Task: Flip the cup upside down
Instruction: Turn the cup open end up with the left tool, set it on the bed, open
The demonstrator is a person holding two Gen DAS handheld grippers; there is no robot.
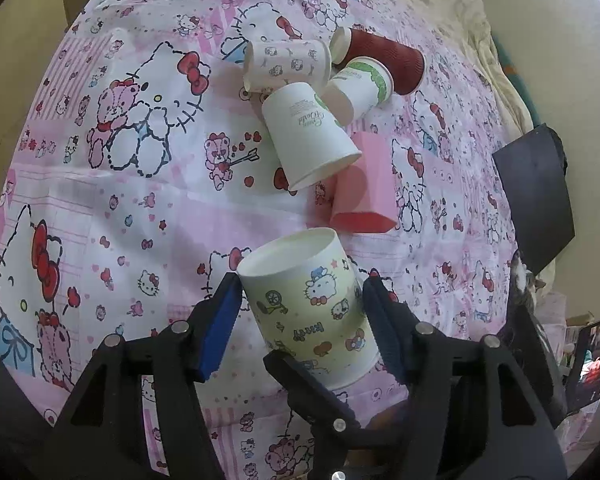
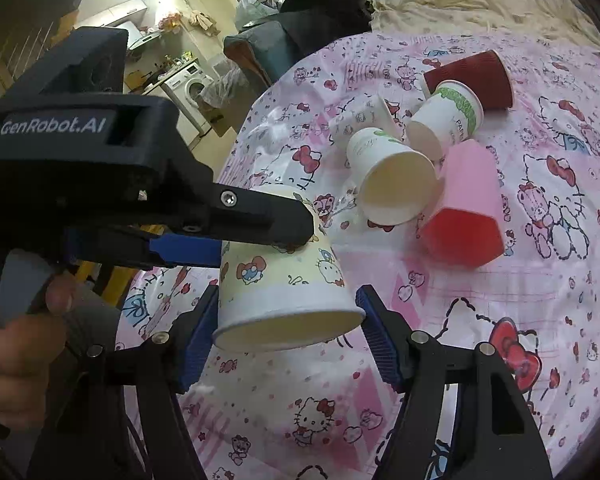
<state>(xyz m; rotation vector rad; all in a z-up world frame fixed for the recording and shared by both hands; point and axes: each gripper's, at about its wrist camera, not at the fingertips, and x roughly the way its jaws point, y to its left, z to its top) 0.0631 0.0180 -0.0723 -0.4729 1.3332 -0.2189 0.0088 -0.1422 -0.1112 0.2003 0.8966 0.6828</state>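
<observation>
– Where is the cup found?

– It is held in the air above the bed, tilted, with its recessed base turned up and away in the left wrist view. In the right wrist view its open rim is seen pointing down and toward the camera.

– How is it held by the left gripper?

– The cup's wall is clamped between both pads, one on each side, near the base end. From the right wrist view the same gripper is seen side-on, closed across the upper part of the cup, and a hand is wrapped around its handle.

– And the right gripper?

– Its jaws are spread about as wide as the rim, and a pad is placed against each side of it (whether the rim is actually squeezed cannot be told). One of its fingers is seen in front of the cup in the left wrist view.

– What else is shown on the bed?

– Five more cups are lying on their sides in a cluster well beyond: a white cup, a pink cup touching it, a green-banded cup, a red cup and a small printed cup.
</observation>
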